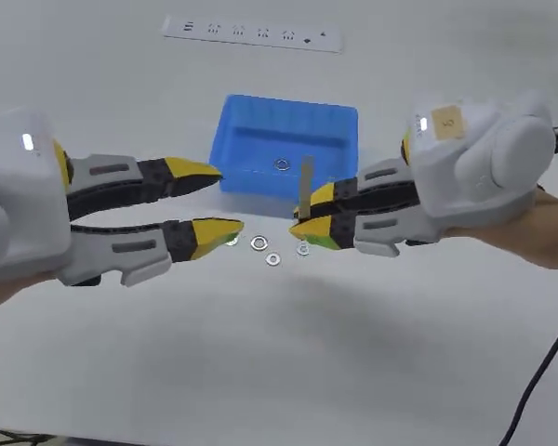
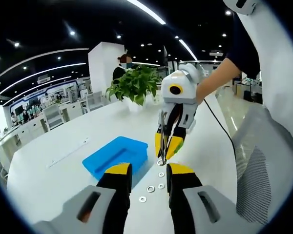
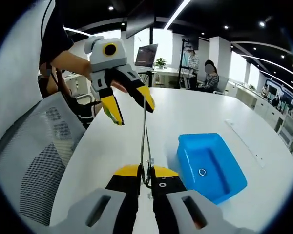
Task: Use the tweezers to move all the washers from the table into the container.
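Note:
My right gripper (image 1: 318,216) is shut on thin metal tweezers (image 1: 305,189), which stand nearly upright just in front of the blue container (image 1: 339,125). One washer (image 1: 281,165) lies inside the container. Several washers (image 1: 259,243) lie on the white table between the two grippers. The tweezers' (image 2: 161,139) lower end hangs close over the washers (image 2: 150,188). My left gripper (image 1: 221,200) is open and holds nothing, its lower jaw beside the leftmost washer. From the right gripper view the tweezers (image 3: 145,127) run forward from the shut jaws, the open left gripper (image 3: 131,105) beyond them.
A white power strip (image 1: 251,32) lies at the table's far edge behind the container. A black cable (image 1: 539,381) runs off the near right. A potted plant (image 2: 134,85) stands farther along the table, and a mesh chair (image 3: 39,165) is close by.

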`<state>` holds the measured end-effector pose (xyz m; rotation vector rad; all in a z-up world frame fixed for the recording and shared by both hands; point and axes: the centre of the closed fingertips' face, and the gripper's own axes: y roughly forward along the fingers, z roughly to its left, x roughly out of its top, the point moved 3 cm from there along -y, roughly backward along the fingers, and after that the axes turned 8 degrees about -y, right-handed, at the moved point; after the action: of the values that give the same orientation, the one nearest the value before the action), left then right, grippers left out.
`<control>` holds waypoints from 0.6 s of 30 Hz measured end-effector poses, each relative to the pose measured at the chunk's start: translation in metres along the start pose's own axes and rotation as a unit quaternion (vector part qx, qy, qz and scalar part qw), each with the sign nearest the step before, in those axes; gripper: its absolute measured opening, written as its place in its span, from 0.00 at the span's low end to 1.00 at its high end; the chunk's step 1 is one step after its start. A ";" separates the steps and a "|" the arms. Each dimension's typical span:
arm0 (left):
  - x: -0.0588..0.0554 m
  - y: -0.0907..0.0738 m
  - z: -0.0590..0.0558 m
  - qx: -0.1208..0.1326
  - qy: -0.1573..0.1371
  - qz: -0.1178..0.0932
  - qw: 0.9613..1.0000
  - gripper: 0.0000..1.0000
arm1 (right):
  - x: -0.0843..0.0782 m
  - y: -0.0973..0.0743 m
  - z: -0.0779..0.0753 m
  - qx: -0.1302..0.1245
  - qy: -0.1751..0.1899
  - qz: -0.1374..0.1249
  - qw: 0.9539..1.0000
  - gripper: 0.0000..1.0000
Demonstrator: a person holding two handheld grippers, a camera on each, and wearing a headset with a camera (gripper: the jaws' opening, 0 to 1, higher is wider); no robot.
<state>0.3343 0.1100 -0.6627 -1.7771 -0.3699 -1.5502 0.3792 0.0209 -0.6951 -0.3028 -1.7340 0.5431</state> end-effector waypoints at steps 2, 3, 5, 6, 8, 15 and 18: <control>0.002 -0.006 0.002 0.006 -0.011 -0.011 1.000 0.34 | 0.008 -0.003 -0.008 -0.008 -0.004 -0.005 1.000 0.09; 0.002 -0.008 0.003 0.008 -0.012 -0.011 1.000 0.34 | 0.012 -0.004 -0.012 -0.011 -0.005 -0.007 1.000 0.09; -0.001 -0.012 0.005 0.012 -0.020 -0.011 1.000 0.37 | 0.018 -0.006 -0.022 -0.019 -0.002 -0.012 1.000 0.09; -0.002 -0.013 0.005 0.014 -0.023 -0.012 1.000 0.38 | 0.021 -0.007 -0.029 -0.027 -0.009 -0.012 1.000 0.09; -0.006 -0.017 0.005 0.017 -0.033 -0.012 0.999 0.41 | 0.025 -0.008 -0.037 -0.032 -0.009 -0.013 0.999 0.09; -0.025 -0.029 -0.002 0.011 -0.059 0.001 0.998 0.52 | 0.029 -0.006 -0.069 -0.058 -0.012 -0.012 0.998 0.09; -0.034 -0.033 -0.001 0.013 -0.071 0.010 0.997 0.59 | 0.025 -0.001 -0.086 -0.071 0.005 -0.012 0.997 0.09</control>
<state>0.3044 0.1401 -0.6832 -1.8702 -0.4386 -1.4022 0.4566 0.0484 -0.6600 -0.3843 -1.7688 0.4010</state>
